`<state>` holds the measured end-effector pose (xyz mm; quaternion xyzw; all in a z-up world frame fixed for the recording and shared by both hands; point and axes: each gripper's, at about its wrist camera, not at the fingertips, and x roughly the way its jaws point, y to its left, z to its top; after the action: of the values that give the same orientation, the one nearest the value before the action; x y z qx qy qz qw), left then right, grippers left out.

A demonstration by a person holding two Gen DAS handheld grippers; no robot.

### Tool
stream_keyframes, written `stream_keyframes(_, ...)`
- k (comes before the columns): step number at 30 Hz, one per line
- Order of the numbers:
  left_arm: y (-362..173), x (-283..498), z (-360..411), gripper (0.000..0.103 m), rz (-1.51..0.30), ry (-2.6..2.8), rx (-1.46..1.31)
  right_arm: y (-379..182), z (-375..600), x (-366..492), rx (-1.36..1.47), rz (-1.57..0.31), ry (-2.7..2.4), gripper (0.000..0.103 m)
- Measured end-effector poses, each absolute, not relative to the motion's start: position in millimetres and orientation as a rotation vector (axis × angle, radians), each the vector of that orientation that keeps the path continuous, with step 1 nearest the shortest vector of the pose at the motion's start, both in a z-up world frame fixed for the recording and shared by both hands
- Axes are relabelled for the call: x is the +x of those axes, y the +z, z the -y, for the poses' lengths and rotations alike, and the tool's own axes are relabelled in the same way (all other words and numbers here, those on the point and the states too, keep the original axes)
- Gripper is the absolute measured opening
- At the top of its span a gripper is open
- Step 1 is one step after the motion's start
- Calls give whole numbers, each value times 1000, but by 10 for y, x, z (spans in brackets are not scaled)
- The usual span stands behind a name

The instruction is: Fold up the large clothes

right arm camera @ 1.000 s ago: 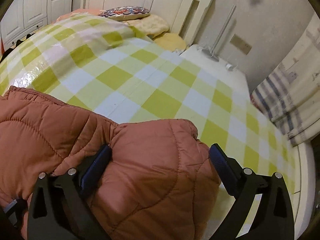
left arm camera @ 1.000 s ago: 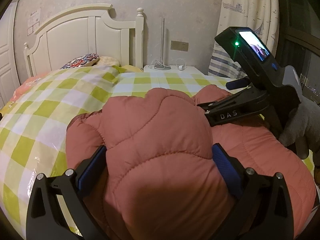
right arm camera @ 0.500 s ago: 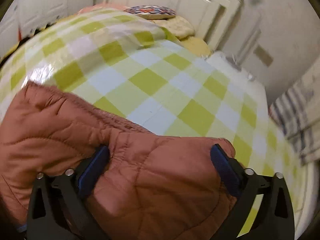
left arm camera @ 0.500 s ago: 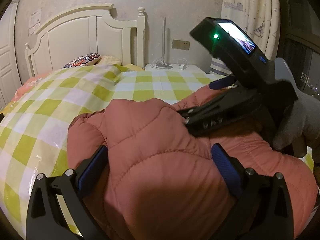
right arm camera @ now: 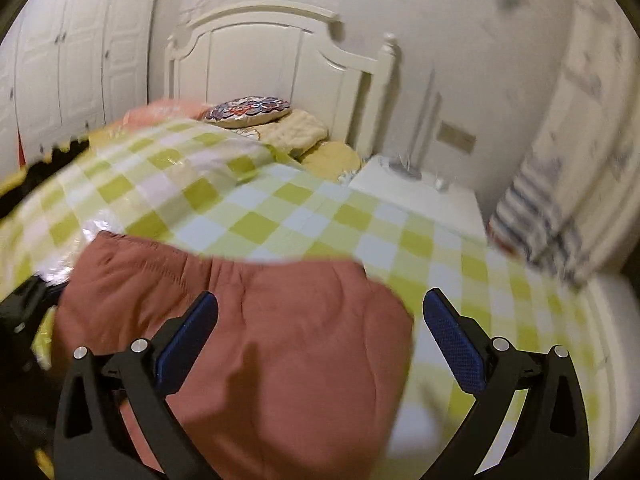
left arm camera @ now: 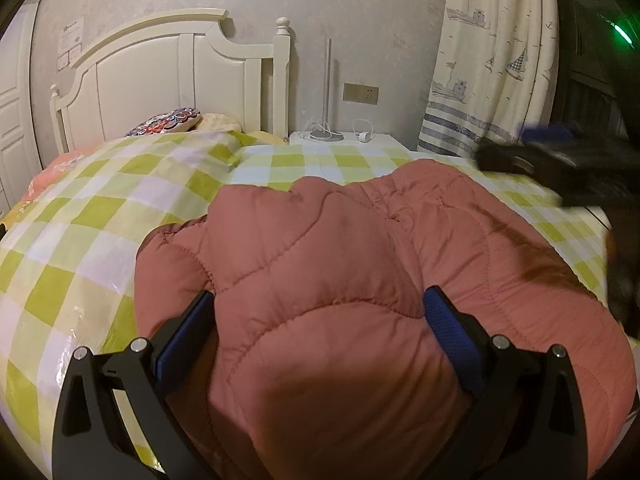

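Left wrist: left gripper – jaws spread wide, a bulge of jacket filling the gap; whether it is actually pinched, cannot tell.
Jacket: lies bunched on the bed, spreading ahead and rightward.
Right wrist: right gripper – jaws wide, nothing clamped; the jacket sits low-left, blurred.

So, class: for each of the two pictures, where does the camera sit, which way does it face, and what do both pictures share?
Left wrist view: sits on the left tool, faces the headboard over the quilted jacket; its blue pads press puffed fabric; the right tool blurs past.
Right wrist view: sits on the right tool, faces the headboard, tilted; jacket between the pads, the right pad clear of it.
Shared: jacket, checked bedspread, patterned cushion, headboard.
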<state>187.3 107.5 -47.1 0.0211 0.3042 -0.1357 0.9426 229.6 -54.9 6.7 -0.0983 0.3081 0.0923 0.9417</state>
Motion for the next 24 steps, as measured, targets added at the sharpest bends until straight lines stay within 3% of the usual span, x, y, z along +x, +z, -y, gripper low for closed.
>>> stream_keyframes(3, -474, 1878, -1073, 101, -623, -277, 46, -401, 567, 2210, -285, -777, 220, 98)
stream_keyframes(5, -479, 1875, -1053, 101, -623, -276, 64, -511, 724, 2149, -177, -754, 250, 98)
stream_keyframes(8, -471, 1871, -1048, 101, -624, -263, 68, -440, 868, 2122, -90, -765, 251, 98)
stream_keyframes(14, -466, 1871, -1075, 101, -626, -260, 57, -165, 679, 1460, -169, -577, 299, 98)
stream_keyframes(18, -467, 1864, -1060, 101, -626, -254, 67, -549, 526, 1375, -215, -644, 294, 98)
stream_keyframes(24, -407, 1804, -1135, 101, -642, -254, 32, -477, 698, 1340, -101, -666, 311, 98)
